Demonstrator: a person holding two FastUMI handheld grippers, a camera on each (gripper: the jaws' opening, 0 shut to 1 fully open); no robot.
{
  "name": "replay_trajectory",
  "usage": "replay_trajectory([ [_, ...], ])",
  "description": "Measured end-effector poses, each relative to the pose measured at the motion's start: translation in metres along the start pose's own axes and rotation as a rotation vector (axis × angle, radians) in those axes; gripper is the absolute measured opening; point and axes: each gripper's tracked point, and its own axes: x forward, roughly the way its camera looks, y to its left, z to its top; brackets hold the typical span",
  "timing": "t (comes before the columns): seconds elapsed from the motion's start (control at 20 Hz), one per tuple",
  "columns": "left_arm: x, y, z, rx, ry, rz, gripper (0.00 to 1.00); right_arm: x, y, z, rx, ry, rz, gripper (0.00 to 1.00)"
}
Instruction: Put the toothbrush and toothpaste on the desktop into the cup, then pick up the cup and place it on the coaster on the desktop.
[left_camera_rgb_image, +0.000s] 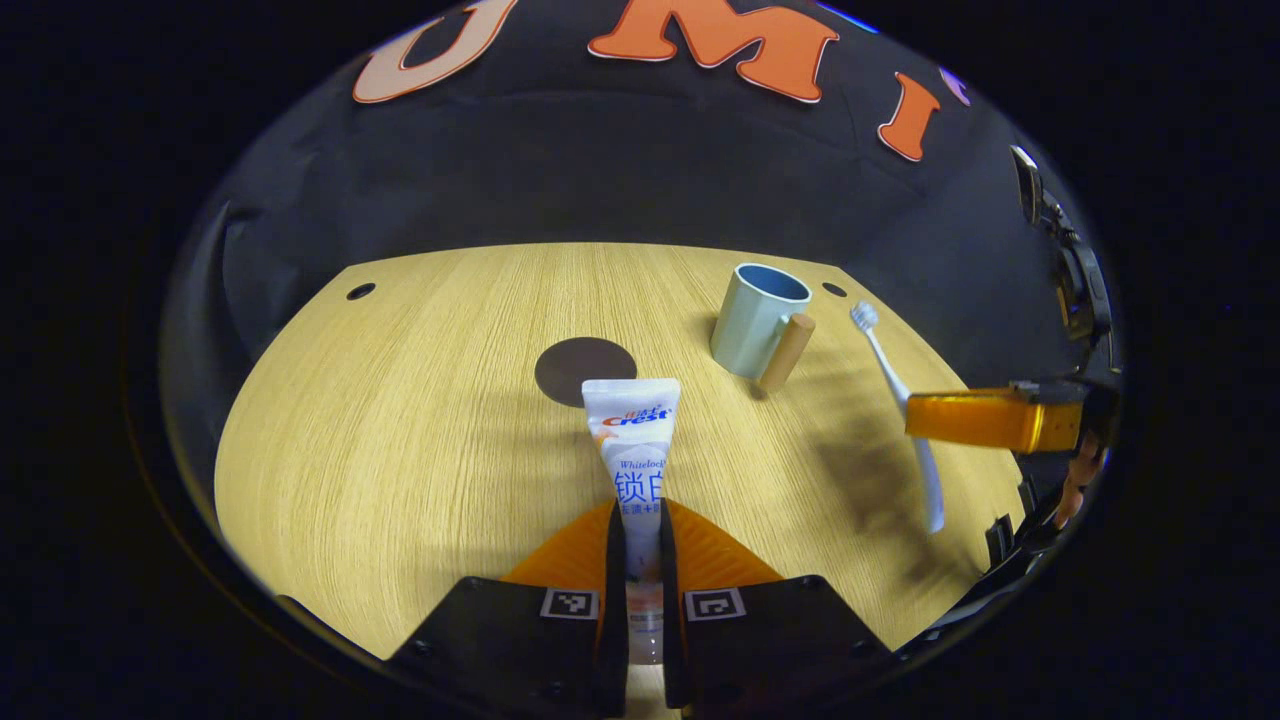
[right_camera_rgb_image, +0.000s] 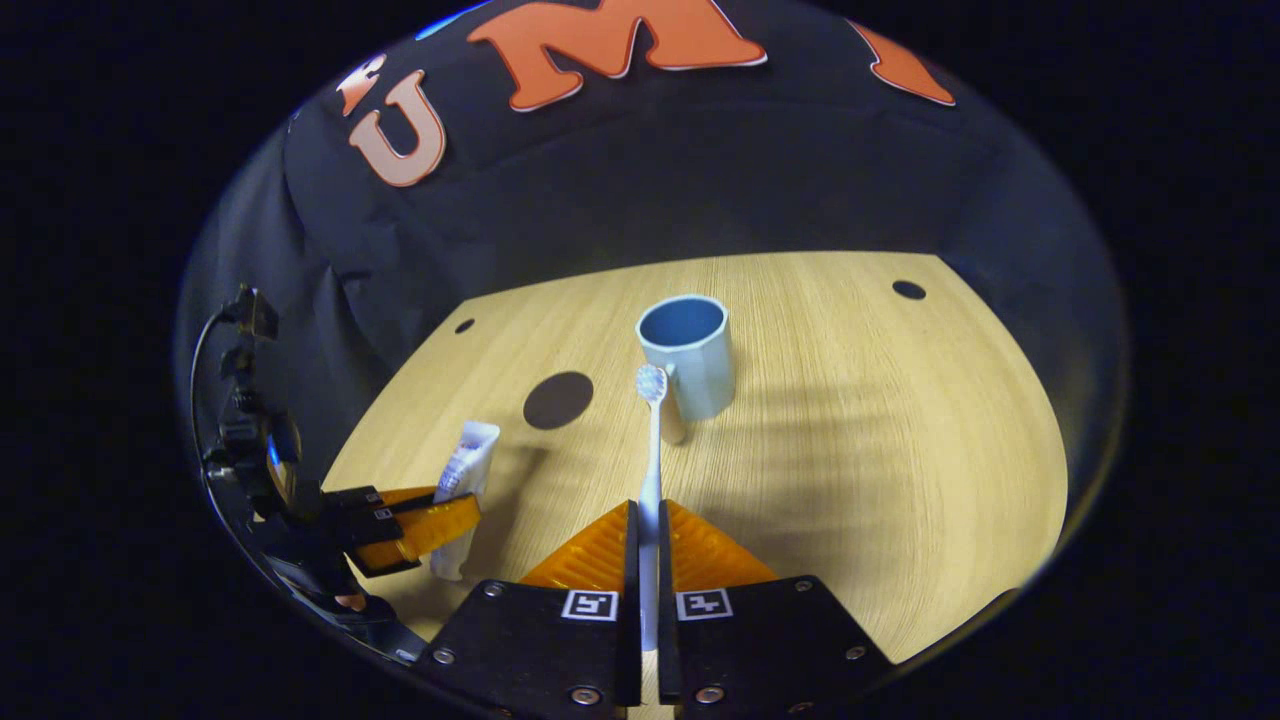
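The toothpaste tube (left_camera_rgb_image: 634, 440) is clamped between the left gripper (left_camera_rgb_image: 640, 560) fingers, which press on its lower body, crimped end pointing ahead and lifted off the desktop (left_camera_rgb_image: 420, 440). The toothbrush (right_camera_rgb_image: 651, 450) is likewise pinched by its handle in the right gripper (right_camera_rgb_image: 646, 560), bristles forward, aimed at the pale blue cup (right_camera_rgb_image: 690, 355). The cup stands upright toward the desktop's far edge, its wooden handle (left_camera_rgb_image: 786, 352) facing the grippers. The dark round coaster (left_camera_rgb_image: 585, 368) lies nearer the middle, apart from the cup.

Risks, as I judge them: both items converging on one narrow mouth could collide, and a long toothbrush dropped at a slant might tip the light cup. Nothing else stands between grippers and cup.
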Motion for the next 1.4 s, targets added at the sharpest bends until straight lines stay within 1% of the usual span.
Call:
replay_trajectory([
  [0.1,-0.003,0.001,0.004,0.003,-0.016,0.005,0.17,0.002,0.001,0.018,-0.01,-0.06,0.01,0.07],
  [0.15,-0.005,0.0,0.006,0.005,-0.026,0.007,0.19,-0.001,0.0,0.029,-0.021,-0.095,0.012,0.07],
  [0.3,-0.012,0.002,0.014,0.018,-0.056,0.015,0.17,-0.004,0.006,0.055,-0.054,-0.181,0.031,0.07],
  [0.45,-0.014,0.002,0.017,0.021,-0.084,0.031,0.17,-0.005,0.002,0.072,-0.08,-0.258,0.039,0.07],
  [0.55,-0.014,0.001,0.016,0.021,-0.098,0.042,0.17,0.006,0.001,0.08,-0.082,-0.293,0.051,0.07],
  [0.65,-0.016,0.001,0.017,0.02,-0.105,0.054,0.17,0.016,0.001,0.09,-0.091,-0.356,0.038,0.07],
  [0.75,-0.011,0.001,0.015,0.007,-0.101,0.063,0.17,0.024,-0.005,0.099,-0.129,-0.418,-0.001,0.07],
  [0.8,-0.01,0.0,0.013,-0.002,-0.094,0.064,0.18,0.026,-0.006,0.106,-0.133,-0.451,-0.005,0.07],
  [0.9,-0.007,-0.001,0.013,-0.013,-0.087,0.066,0.18,0.032,-0.009,0.12,-0.112,-0.511,-0.001,0.07],
  [1.05,-0.001,0.005,0.011,-0.023,-0.089,0.076,0.18,0.04,-0.025,0.144,-0.072,-0.616,-0.028,0.07],
  [1.1,-0.001,0.005,0.012,-0.025,-0.091,0.082,0.17,0.042,-0.028,0.15,-0.061,-0.64,-0.026,0.07],
  [1.4,0.011,0.002,0.011,-0.035,-0.101,0.097,0.18,0.052,-0.038,0.176,0.027,-0.77,0.033,0.07],
])
